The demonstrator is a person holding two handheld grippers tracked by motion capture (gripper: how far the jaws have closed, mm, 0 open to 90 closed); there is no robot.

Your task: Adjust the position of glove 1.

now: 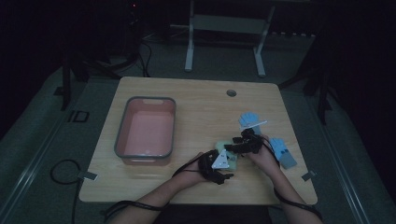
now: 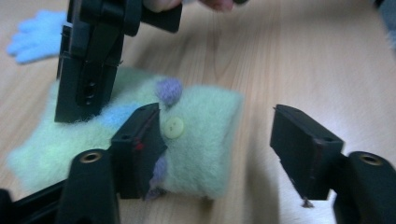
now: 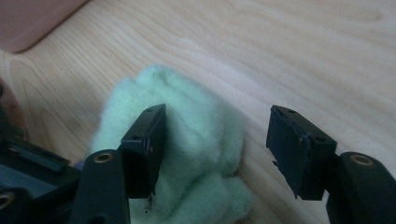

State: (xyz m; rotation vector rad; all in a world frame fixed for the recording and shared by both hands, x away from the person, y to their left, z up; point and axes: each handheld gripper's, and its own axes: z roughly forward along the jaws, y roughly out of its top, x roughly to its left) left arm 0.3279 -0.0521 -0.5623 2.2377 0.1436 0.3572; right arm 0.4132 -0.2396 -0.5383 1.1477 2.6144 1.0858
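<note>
Here, in the lower middle of the high view, both forearms come up from the bottom edge and converge on a pale green fuzzy mitten [image 1: 227, 148] lying on the wooden table [image 1: 196, 100]. The left hand [image 1: 194, 164] angles in from the lower left, its wrist bent so the left gripper [image 1: 223, 176] points toward the right of the frame, the grey three-cornered plate on top facing up. The right hand [image 1: 264, 156] comes in from the lower right, turned so the right gripper [image 1: 233, 144] points left across the mitten.

In the left gripper view, the mitten [image 2: 196, 140] lies flat in the centre and left of the frame, showing a pale button and purple bobbles; the left gripper [image 2: 217, 142] stands open, one jaw over the fabric, the other over bare wood, not pressing. The right gripper [image 2: 81, 114] stands at upper left, tip down on the mitten.

In the right gripper view, the mitten [image 3: 187, 154] bunches at lower centre; the right gripper [image 3: 217, 151] is open, nothing clamped.

A pink tub [image 1: 145, 130] sits left of centre, and two blue gloves [image 1: 250, 120] lie right of the hands.
</note>
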